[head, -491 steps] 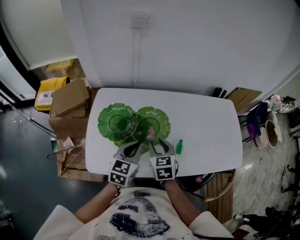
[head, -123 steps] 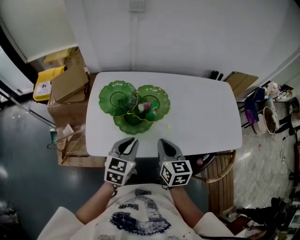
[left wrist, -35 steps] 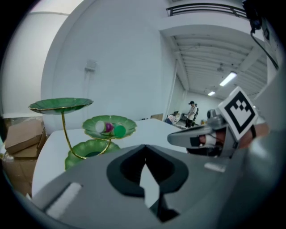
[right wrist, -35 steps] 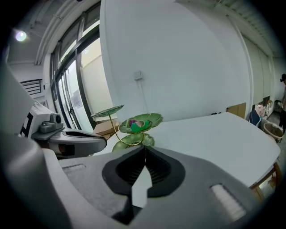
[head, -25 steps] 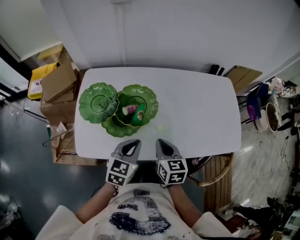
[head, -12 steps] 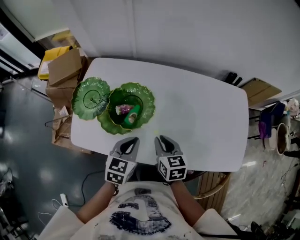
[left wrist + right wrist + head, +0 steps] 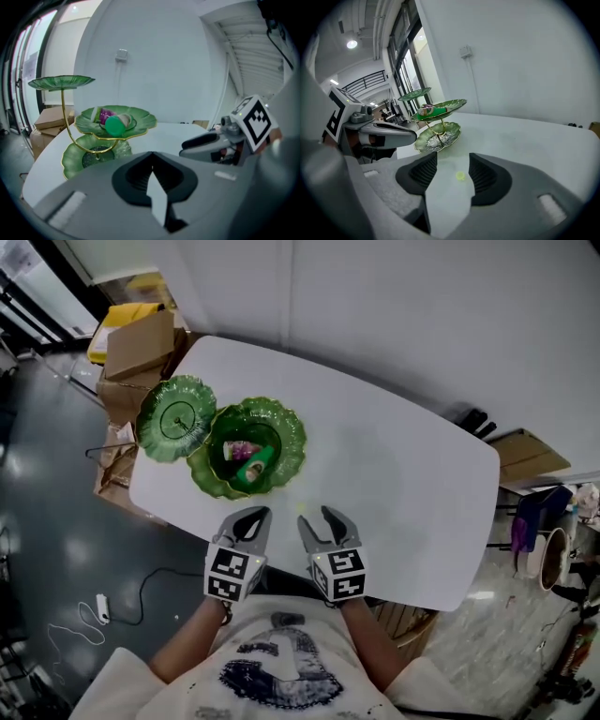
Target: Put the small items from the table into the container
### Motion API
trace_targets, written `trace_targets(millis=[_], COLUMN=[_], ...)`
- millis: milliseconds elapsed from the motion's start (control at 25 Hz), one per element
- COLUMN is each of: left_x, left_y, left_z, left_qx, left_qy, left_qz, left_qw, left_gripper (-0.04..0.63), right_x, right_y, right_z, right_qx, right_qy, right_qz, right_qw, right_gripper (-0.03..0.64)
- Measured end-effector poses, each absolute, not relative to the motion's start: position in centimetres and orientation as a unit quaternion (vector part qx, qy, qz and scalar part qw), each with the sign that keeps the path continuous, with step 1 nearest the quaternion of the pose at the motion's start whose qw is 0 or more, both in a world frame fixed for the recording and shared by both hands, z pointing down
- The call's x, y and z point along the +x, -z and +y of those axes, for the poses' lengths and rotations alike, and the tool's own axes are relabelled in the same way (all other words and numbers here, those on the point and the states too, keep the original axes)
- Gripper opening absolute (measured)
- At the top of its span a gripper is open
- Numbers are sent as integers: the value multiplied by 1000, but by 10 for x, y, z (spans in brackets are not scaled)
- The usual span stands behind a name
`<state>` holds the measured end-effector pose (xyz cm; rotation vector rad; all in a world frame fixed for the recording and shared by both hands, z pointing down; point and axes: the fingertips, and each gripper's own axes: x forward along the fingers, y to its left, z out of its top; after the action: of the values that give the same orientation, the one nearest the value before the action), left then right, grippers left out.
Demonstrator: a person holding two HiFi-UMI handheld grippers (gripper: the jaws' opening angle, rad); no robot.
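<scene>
A green three-tier leaf-shaped stand (image 7: 281,427) rises at the left of the white table (image 7: 403,474). Its middle dish holds a green bottle (image 7: 260,463) and a pink item (image 7: 242,449), both also showing in the left gripper view as the bottle (image 7: 114,125) and the pink item (image 7: 107,114). A tiny yellow-green item (image 7: 301,509) lies on the table in front of the stand. My right gripper (image 7: 322,518) has its jaws opening, and the tiny item (image 7: 460,176) shows on the table in the gap between them, untouched. My left gripper (image 7: 255,517) is shut and empty at the table's near edge.
Cardboard boxes (image 7: 141,343) and a yellow box (image 7: 112,338) stand on the floor past the table's left end. A cable (image 7: 141,587) trails on the dark floor. Bags and a bucket (image 7: 548,549) sit at the right. A white wall runs behind the table.
The right gripper's jaws have spread from nearly closed to wide. Both grippers have come forward over the table's near edge, closer to the tiny item. The head view has swung round.
</scene>
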<state>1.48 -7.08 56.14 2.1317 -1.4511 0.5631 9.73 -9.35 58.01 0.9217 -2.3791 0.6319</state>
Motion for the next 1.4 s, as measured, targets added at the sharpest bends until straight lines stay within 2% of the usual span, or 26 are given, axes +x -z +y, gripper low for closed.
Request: trace_targets(millis=[120, 320, 1400], left_x=[16, 15, 6], left_y=[-566, -574, -639], left_z=[-70, -68, -71], left_qx=[773, 763, 738], left_qy=[-208, -211, -236], left_qz=[-542, -554, -556], left_qw=[254, 259, 302], left_gripper=[-11, -11, -11], right_x=[95, 88, 72], right_y=[-587, -605, -696], right_z=[-93, -91, -97], right_qx=[322, 296, 251], right_qy=[-217, -190, -217], right_qz=[-882, -890, -871], right_qw=[267, 292, 362], right_gripper=[231, 229, 195])
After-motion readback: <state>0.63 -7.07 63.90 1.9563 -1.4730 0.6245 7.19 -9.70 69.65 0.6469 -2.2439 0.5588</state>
